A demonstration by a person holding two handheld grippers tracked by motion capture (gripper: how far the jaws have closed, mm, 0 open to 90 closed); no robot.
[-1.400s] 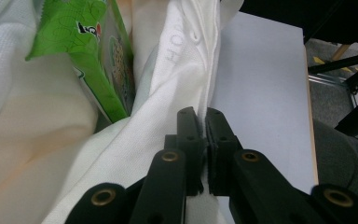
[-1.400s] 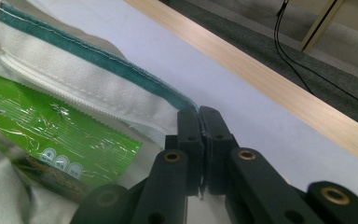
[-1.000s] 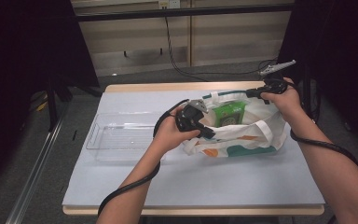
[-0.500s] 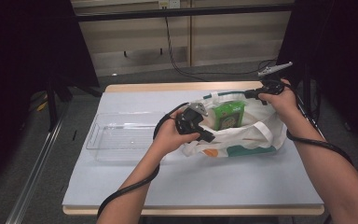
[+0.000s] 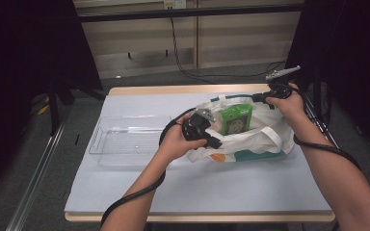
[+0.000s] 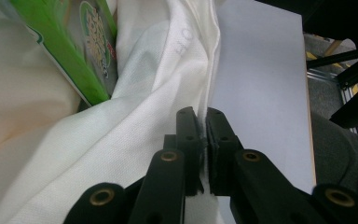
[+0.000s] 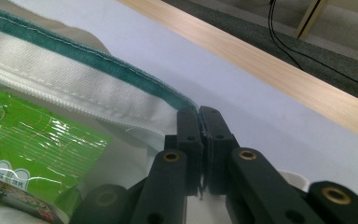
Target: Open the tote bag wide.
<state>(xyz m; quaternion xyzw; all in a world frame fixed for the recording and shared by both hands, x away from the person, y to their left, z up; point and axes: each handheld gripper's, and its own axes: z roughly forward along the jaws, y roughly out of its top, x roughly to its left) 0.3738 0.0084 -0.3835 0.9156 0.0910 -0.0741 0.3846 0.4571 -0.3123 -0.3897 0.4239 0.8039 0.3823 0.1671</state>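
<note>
Print shows, but none of it reads.

The green packet in the white bag carries white and yellow lettering with a small red patch in the left gripper view, too skewed and blurred to make out. In the high view the packet has a pale panel of print, too small to read. Faint embossed marks on the bag cloth near its hem look like letters, unclear.
</note>
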